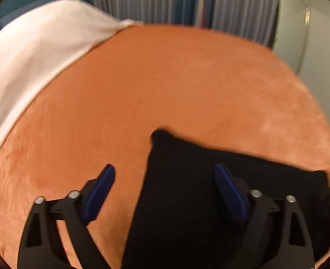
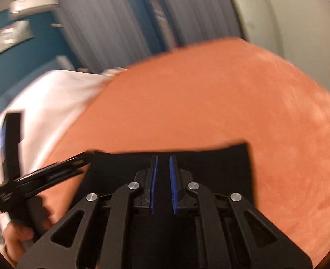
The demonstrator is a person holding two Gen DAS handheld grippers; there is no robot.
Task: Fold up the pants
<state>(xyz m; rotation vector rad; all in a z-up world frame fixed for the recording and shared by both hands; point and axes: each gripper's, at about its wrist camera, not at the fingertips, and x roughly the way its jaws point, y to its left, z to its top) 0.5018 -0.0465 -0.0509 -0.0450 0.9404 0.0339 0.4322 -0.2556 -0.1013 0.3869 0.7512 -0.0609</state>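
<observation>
You are working over a bed covered by an orange fleece blanket (image 1: 165, 85), on which black folded pants (image 1: 187, 190) are lying near you and a white sheet (image 1: 30, 51) is lying along its left edge.

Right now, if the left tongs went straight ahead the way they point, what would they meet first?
Probably the black pants: the open left tongs straddle their left edge. Past the pants there is only the orange bedspread, though blur makes depth uncertain.
</observation>
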